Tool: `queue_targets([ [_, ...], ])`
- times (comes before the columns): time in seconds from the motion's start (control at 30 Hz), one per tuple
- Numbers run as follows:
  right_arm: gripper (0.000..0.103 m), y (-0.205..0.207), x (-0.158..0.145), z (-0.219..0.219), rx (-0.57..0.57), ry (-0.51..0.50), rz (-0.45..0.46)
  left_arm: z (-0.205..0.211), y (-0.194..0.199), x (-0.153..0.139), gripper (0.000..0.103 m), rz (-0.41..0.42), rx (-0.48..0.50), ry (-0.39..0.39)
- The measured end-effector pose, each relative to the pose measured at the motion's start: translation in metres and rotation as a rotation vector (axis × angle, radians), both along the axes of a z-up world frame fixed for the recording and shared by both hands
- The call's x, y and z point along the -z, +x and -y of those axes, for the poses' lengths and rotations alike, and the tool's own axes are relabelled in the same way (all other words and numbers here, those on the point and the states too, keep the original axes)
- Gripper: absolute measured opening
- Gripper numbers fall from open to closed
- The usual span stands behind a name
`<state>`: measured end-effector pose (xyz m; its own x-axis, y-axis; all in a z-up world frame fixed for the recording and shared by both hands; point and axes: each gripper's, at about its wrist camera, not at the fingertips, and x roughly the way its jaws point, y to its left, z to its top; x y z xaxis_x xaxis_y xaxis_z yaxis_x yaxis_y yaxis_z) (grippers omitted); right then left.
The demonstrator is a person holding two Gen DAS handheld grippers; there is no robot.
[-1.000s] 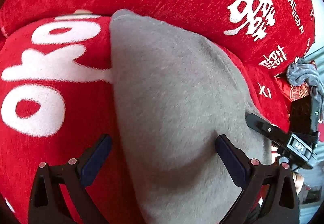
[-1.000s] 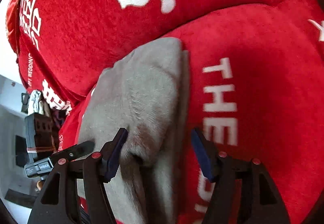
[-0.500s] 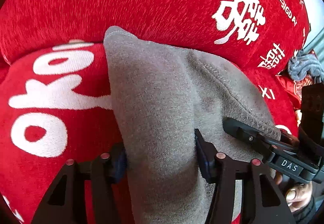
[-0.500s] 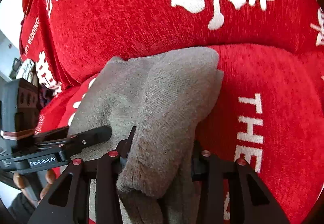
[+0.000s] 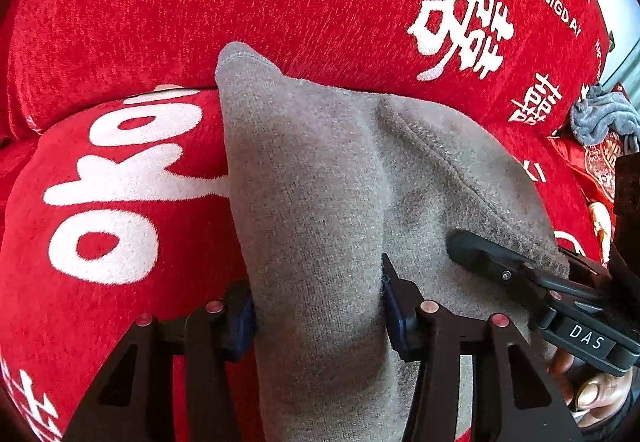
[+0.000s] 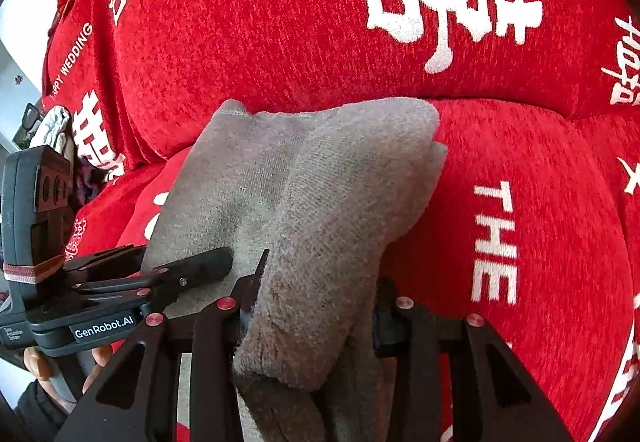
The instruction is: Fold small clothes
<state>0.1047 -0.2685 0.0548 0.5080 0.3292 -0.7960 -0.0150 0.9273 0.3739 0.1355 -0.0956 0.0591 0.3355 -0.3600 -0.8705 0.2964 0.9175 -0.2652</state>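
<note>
A small grey knit garment (image 5: 320, 182) lies on the red sofa seat (image 5: 120, 202), its near edge lifted into two ridges. In the left wrist view my left gripper (image 5: 316, 306) has its jaws closing, pads pressed on either side of the left ridge. The right gripper's finger (image 5: 480, 254) rests on the cloth to the right. In the right wrist view the same garment (image 6: 320, 202) has its right fold bunched up in my right gripper (image 6: 312, 302), which is shut on it. The left gripper (image 6: 192, 270) pokes in from the left.
The red plush cover with white lettering runs over seat and backrest (image 5: 280, 2). A heap of grey cloth (image 5: 604, 118) lies far right on the sofa. A person's hand (image 5: 596, 394) holds the right gripper. A pale bundle (image 6: 52, 126) sits at the far left.
Both grippers went from open above the flat garment to shut on its near edge and have lifted it. The cloth now stands in raised folds.
</note>
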Motion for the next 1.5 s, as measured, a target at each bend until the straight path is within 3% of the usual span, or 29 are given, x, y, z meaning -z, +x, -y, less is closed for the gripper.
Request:
queue_targets([
  [1.5,0.041,-0.087,-0.012,-0.051,-0.047,-0.007,0.0,-0.051,-0.097,-0.01,0.053,0.023,-0.001,0.027],
])
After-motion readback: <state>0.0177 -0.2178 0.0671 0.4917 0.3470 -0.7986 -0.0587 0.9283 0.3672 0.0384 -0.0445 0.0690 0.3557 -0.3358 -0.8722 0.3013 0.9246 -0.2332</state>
